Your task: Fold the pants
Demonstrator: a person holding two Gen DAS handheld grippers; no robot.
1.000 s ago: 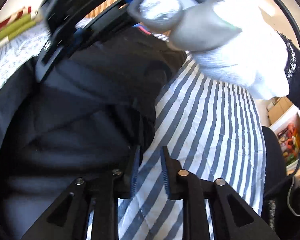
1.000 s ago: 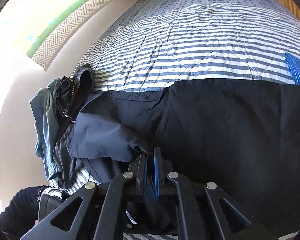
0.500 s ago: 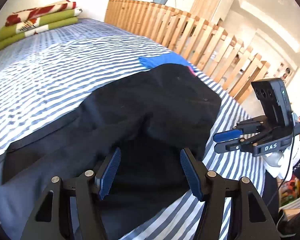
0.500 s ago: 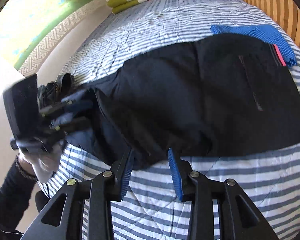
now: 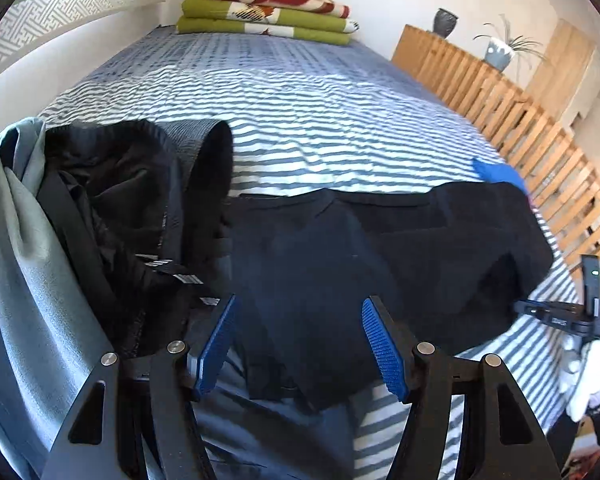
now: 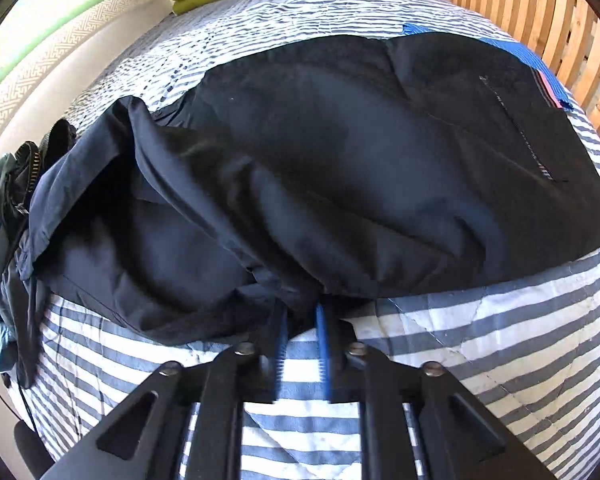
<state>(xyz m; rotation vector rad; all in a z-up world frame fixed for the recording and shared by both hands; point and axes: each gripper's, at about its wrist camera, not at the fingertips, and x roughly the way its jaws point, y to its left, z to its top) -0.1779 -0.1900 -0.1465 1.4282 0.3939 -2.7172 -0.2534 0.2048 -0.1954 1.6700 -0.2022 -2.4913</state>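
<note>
Right wrist view: right claw (image 6: 302, 350) just closing, pinches dark pants (image 6: 340, 168) edge near bed (image 6: 500, 340) front edge. Left claw (image 5: 300, 350) wide, empty, just opened. Next: left grabs edge, fold over.

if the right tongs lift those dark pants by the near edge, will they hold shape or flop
Likely flop: the dark pants lie in soft creases. Probably light, with a thin, faintly shiny look. The right tongs, just narrowed at the hem, would likely raise only that bit.

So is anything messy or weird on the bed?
Yes. The dark pants lie rumpled across the striped bedspread, one part bunched over another instead of flat. A heap of other clothes is piled at the bed's left edge, and a blue cloth pokes out from under the pants.
</note>
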